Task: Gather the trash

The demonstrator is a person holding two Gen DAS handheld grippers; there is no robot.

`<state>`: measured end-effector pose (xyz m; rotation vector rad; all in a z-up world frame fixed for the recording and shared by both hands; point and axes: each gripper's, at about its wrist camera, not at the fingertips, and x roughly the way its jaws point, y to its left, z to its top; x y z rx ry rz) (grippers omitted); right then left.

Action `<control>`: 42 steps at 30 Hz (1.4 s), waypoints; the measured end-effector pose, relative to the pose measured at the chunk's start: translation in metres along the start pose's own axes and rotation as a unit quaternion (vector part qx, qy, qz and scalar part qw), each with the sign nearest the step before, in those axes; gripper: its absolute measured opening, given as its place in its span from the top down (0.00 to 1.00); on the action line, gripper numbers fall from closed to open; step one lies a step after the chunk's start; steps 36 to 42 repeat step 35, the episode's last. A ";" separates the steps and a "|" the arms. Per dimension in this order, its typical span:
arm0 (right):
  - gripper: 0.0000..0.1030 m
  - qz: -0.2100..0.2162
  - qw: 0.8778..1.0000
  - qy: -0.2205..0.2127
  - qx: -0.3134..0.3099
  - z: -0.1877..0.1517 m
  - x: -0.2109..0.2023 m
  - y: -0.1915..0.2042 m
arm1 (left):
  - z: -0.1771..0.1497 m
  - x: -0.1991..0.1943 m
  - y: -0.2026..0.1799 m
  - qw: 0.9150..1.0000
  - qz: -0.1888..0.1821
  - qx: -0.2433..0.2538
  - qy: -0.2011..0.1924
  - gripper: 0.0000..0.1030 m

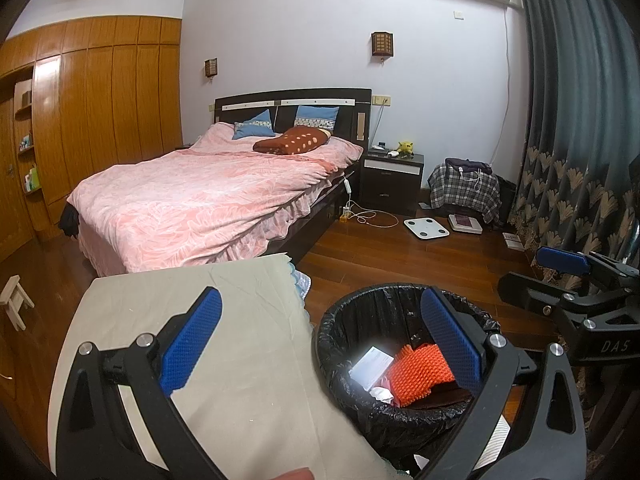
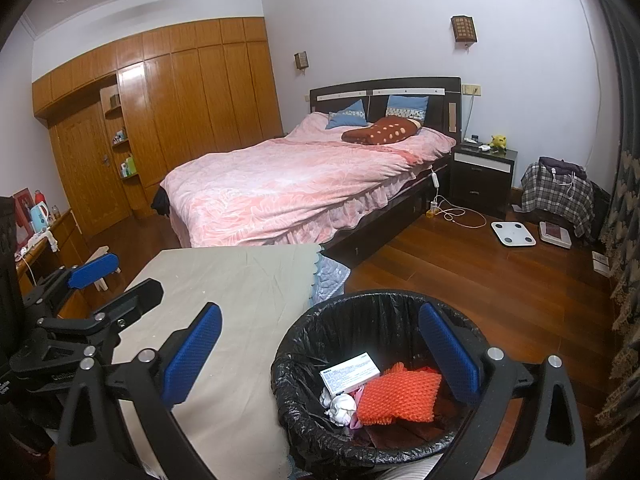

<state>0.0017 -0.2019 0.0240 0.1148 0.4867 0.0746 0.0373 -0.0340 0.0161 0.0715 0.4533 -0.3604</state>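
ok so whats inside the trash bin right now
In the trash bin: a white box, orange knobbly item, crumpled paper and something pink. Anything beneath them is covered.

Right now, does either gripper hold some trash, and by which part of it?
Nothing is held. The left gripper and the right gripper are both open and empty. The box and orange mat lie in the bin.

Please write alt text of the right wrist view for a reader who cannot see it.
Open, empty right tongs with blue pads hover over a round bin lined with a black plastic bag, which holds a white printed box and an orange knobbly cushion. Behind stand a grey-clothed table and a pink-quilted bed.
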 end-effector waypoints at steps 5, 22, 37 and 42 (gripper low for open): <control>0.06 0.000 1.000 0.000 0.000 0.001 0.000 0.000 | 0.001 0.001 -0.001 1.000 0.000 0.000 0.000 0.06; 0.06 -0.002 1.000 0.005 0.001 -0.005 -0.001 0.005 | 0.002 -0.001 0.000 1.000 0.000 -0.001 0.001 0.06; 0.06 -0.001 1.000 0.005 0.001 -0.005 -0.001 0.005 | -0.001 -0.004 0.003 1.000 -0.001 -0.002 0.004 0.06; 0.06 -0.001 1.000 0.005 0.001 -0.005 -0.001 0.005 | -0.001 -0.004 0.003 1.000 -0.001 -0.002 0.004 0.06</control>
